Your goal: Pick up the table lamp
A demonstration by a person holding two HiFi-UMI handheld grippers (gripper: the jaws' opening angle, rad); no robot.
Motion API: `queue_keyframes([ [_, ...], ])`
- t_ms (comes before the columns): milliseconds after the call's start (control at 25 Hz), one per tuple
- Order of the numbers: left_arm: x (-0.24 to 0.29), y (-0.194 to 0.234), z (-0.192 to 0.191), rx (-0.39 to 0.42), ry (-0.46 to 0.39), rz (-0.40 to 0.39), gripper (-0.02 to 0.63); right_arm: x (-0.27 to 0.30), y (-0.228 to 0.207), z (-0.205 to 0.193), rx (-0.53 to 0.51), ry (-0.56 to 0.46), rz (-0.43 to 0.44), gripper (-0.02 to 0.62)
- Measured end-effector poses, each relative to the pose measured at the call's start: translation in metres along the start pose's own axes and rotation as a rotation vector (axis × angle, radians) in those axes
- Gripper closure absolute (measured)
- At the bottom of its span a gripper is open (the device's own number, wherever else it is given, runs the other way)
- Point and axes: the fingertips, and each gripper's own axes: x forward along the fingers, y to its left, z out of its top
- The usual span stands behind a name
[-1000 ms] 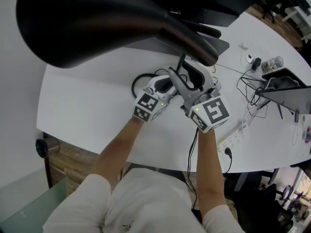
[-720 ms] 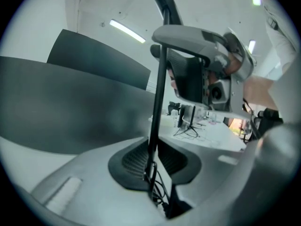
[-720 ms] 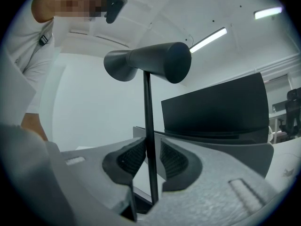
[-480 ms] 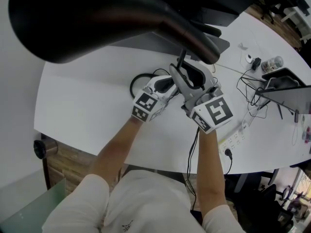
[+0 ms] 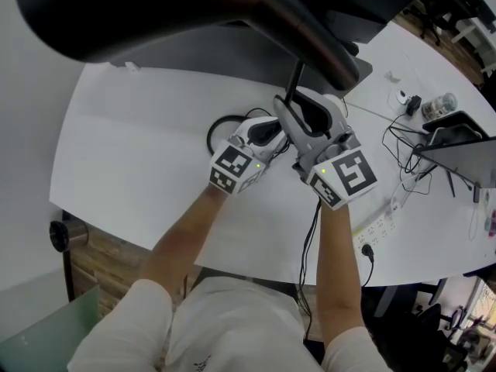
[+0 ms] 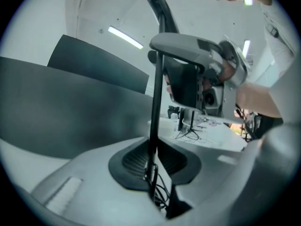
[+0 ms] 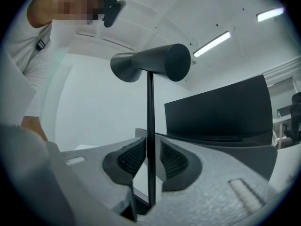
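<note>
Table lamp (image 5: 194, 14): thin black upright stem (image 7: 150, 117), clamped between the ribbed dark pads (image 7: 129, 159) of the right gripper (image 7: 150, 157) and likewise by the left gripper (image 6: 155, 161). Both sets of jaws have just been closing. The smooth, horn-shaped shade (image 7: 153, 62) is shown whole in the right gripper view only. A cable (image 6: 160, 192) bunched at the stem is shown in the left gripper view. The lamp is held over a white table (image 5: 132, 161).

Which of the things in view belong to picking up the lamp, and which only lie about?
Job: table lamp; left claw and right claw, jaws just closed onto its stem.
Lying about: monitor; power strip; small jar.
</note>
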Motion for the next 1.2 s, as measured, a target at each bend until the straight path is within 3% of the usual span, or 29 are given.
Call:
queue_keyframes([
  [680,0.003,0.004,-0.01,0.035,-0.037,0.034,0.555,0.002,0.006,0.031,0.024,-0.091,0.054,0.506],
  [720,0.003,0.003,-0.01,0.038,-0.036,0.034,0.555,0.002,0.005,0.034,0.03,-0.098,0.052,0.534],
  [1200,0.003,0.002,-0.013,0.047,-0.012,0.036,0.558,0.0,0.007,0.035,-0.009,-0.087,0.049,0.549],
])
